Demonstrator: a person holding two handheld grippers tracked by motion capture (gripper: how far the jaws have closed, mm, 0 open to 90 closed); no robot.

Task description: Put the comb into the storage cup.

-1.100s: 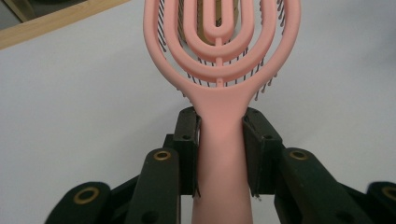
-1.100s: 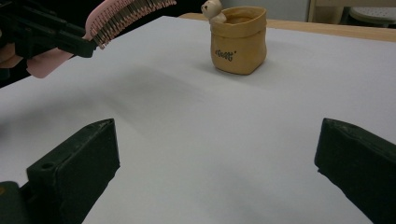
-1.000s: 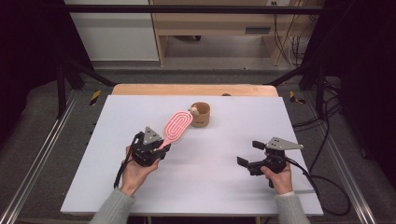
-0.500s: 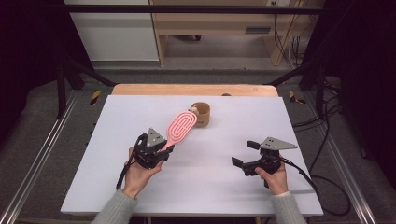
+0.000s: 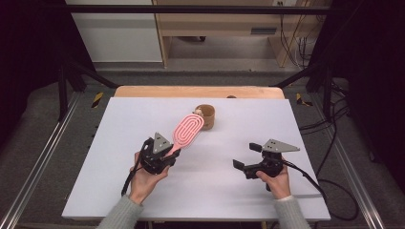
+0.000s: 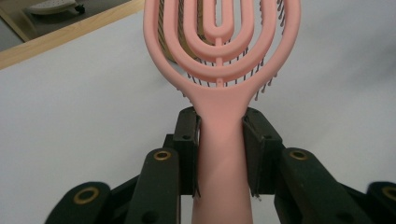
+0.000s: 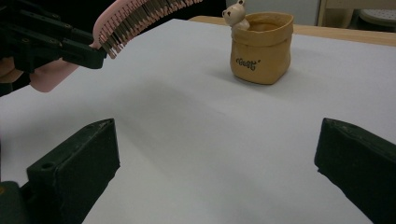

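Note:
A pink oval hairbrush [image 5: 187, 130] with open loops hangs above the white table [image 5: 119, 191]. My left gripper [image 5: 173, 151] is shut on its handle, the pads pressing both sides of the handle [image 6: 219, 154]. The brush head [image 6: 219, 56] points at a small tan cup [image 5: 206, 117] with a bear figure on its rim [image 7: 236, 14], and the bristles [image 7: 135, 16] face down. The cup stands upright at the table's far middle. My right gripper [image 5: 246, 155] hovers low at the right, jaws wide apart [image 7: 219, 163], nothing between them, aimed toward the cup [image 7: 261, 49].
A wooden strip [image 5: 191, 91] runs along the table's far edge. Metal frame rails [image 5: 43, 157] flank both sides, and black cables [image 5: 334, 186] trail off to the right. Bare tabletop lies between the two grippers.
The right gripper has edged a little to the left. The left gripper and the brush have kept their place.

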